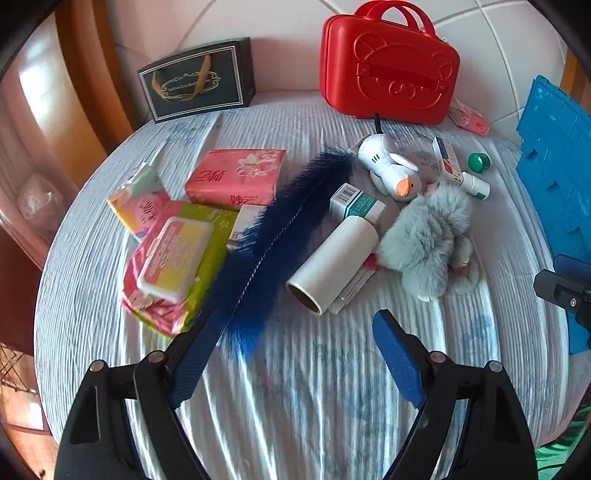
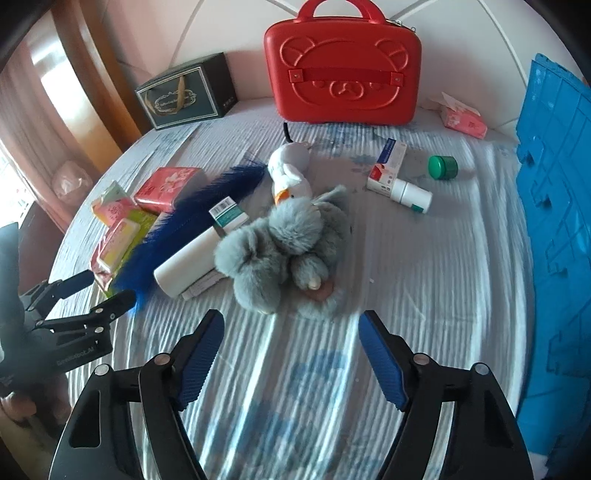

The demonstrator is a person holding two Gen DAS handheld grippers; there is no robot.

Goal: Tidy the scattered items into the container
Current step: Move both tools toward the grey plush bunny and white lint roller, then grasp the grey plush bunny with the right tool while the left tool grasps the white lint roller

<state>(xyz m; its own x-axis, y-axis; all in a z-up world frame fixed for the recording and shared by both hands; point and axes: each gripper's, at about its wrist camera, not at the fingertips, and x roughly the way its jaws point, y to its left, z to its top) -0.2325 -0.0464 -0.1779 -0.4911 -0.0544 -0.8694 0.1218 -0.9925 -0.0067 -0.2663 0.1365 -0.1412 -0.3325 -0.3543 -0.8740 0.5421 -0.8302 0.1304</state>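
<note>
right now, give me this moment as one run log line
left gripper: open, over blue feather | right gripper: open, before grey plush toy | blue crate: right edge | held: nothing

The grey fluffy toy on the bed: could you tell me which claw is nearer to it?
Right. The right claw hangs open just short of the grey fluffy toy, which lies straight ahead. The left claw is off to the toy's left, over the blue feather.

A striped bedsheet (image 2: 424,258) covers the bed; a padded pale headboard (image 2: 229,33) rises behind it; a dark gift bag (image 2: 184,98) with gold handles stands upright against the headboard at the far left; a wooden frame (image 2: 92,74) and pink curtain (image 2: 26,122) lie further left.
</note>
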